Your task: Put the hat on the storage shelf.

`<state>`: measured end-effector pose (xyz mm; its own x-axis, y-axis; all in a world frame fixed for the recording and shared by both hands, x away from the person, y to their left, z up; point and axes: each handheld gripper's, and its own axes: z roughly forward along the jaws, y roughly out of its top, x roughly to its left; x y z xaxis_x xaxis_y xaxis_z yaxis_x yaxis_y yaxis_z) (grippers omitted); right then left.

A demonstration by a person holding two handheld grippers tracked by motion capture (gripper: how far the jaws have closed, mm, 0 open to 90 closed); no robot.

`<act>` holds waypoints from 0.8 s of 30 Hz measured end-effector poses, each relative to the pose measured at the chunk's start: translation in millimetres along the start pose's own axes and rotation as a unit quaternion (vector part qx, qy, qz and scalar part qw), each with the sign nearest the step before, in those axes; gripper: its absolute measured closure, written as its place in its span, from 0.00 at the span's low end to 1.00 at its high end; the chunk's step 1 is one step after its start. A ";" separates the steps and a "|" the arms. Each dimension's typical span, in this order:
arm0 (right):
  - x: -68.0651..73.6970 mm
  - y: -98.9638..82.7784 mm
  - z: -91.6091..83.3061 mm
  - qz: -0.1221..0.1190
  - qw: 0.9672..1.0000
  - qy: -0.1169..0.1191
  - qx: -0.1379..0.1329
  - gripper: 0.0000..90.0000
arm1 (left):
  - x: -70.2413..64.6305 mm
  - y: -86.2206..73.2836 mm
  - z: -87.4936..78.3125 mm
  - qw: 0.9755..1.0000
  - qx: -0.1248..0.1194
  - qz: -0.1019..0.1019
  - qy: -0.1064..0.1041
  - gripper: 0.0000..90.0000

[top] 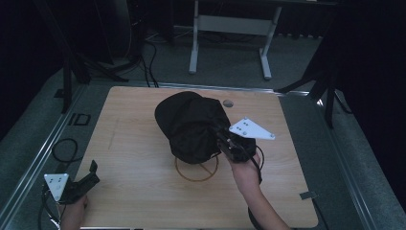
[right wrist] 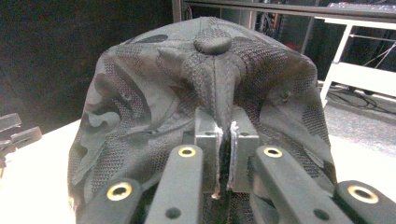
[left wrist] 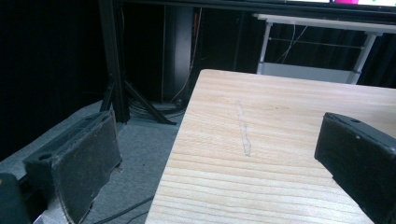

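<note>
the right gripper point(top: 225, 136) sits just right of the frame's centre in the high view, its fingers point(right wrist: 205, 135) pinched together on a fold of the black cap point(top: 191, 125). in the right gripper view the two pads meet around a ridge of mesh fabric just below the cap's top button point(right wrist: 212, 44), and the cap's crown fills the middle of that frame. the cap is in the middle of the wooden worktop point(top: 134, 167), above a thin ring point(top: 189, 175) lying there. the left gripper point(top: 86, 179) rests at the lower left corner of the high view, at the worktop's edge; its fingers point(left wrist: 77, 163) stand wide apart with nothing between them.
</note>
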<state>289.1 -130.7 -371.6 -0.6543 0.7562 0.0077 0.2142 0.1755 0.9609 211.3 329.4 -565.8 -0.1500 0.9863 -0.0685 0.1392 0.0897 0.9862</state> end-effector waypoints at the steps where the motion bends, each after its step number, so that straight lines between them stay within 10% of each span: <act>1: -0.5 -1.0 -0.5 0.000 1.000 -0.001 -0.002 0.94 | -0.1 0.0 -0.2 1.000 0.000 0.000 0.000 0.01; 24: -4.4 -4.3 10.8 0.008 1.000 0.011 0.019 0.71 | 0.0 0.1 0.0 1.000 0.001 0.001 -0.001 0.01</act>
<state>298.8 -128.0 -378.7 -0.6657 0.7457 0.0296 0.2524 0.1876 0.9493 211.3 329.4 -565.7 -0.1483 0.9867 -0.0669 0.1419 0.0882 0.9859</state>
